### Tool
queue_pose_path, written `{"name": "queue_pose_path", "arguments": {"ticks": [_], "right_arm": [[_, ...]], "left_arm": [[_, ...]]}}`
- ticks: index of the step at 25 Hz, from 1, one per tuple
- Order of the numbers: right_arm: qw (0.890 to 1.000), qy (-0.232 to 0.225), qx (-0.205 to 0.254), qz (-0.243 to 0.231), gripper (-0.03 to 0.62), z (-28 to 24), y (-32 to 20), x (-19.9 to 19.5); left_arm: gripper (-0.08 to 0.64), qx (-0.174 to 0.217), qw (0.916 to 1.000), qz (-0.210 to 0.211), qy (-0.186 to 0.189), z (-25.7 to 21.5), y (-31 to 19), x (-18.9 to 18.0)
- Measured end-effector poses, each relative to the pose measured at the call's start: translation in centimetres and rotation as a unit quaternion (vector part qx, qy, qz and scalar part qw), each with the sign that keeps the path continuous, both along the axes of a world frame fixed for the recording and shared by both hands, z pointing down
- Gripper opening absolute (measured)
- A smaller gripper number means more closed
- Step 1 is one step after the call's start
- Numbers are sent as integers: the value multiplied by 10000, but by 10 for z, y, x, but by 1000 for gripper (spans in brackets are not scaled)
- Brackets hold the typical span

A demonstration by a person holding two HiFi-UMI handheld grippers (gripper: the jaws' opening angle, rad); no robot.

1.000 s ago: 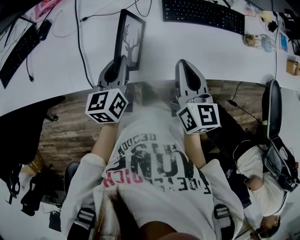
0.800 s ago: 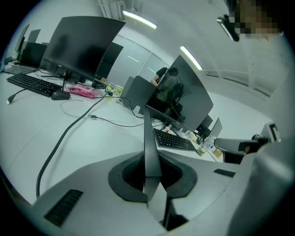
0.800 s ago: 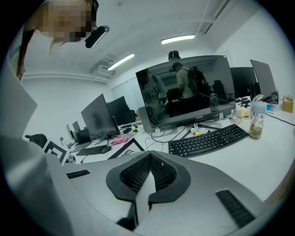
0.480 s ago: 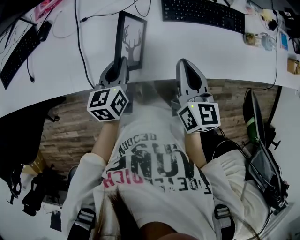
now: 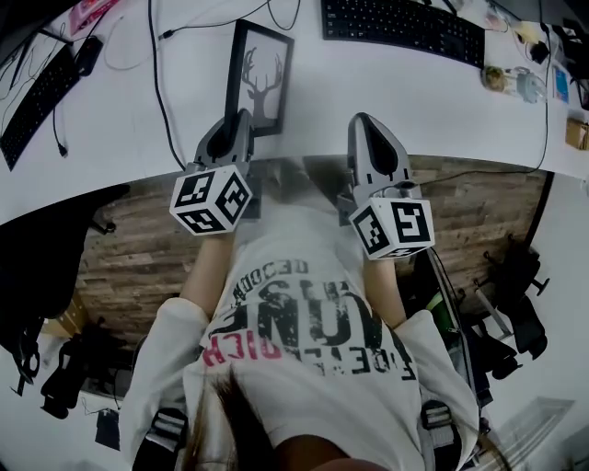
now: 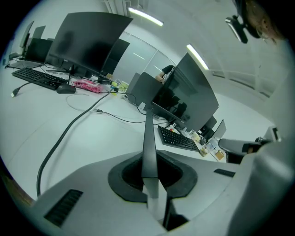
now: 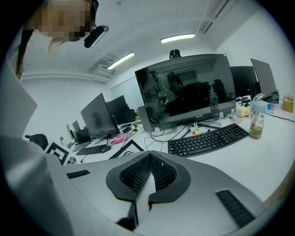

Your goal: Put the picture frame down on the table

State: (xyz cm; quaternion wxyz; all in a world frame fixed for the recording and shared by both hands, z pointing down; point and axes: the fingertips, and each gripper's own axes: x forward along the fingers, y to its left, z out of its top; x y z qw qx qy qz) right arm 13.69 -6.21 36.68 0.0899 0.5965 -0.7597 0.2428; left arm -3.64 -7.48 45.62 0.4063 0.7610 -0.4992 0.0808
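Observation:
The black picture frame (image 5: 260, 78) with a deer drawing stands over the white table (image 5: 120, 129) near its front edge. My left gripper (image 5: 241, 120) is shut on the frame's near edge. In the left gripper view the frame (image 6: 148, 133) shows edge-on, rising from between the pads of the left gripper (image 6: 150, 174). Whether the frame touches the table I cannot tell. My right gripper (image 5: 364, 124) hovers to the right of the frame, apart from it. In its own view the right gripper (image 7: 148, 159) is shut on nothing, and the frame (image 7: 121, 148) shows to the left.
A black keyboard (image 5: 400, 28) lies beyond the right gripper, with a bottle (image 5: 511, 81) further right. A black cable (image 5: 161, 92) runs left of the frame, and another keyboard (image 5: 32, 97) lies at far left. Monitors (image 6: 92, 41) stand at the back.
Both grippers and the frame have hardly moved. At lower right, the person and chair behind me have moved out of view.

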Motion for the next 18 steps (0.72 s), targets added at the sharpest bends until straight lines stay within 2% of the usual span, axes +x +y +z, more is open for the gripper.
{"name": "queue_pose_path", "arguments": {"ticks": [18], "right_arm": [[10000, 31, 44, 35, -2, -4, -1, -3]], "left_arm": [[58, -121, 9998, -70, -169, 16, -2, -15]]}}
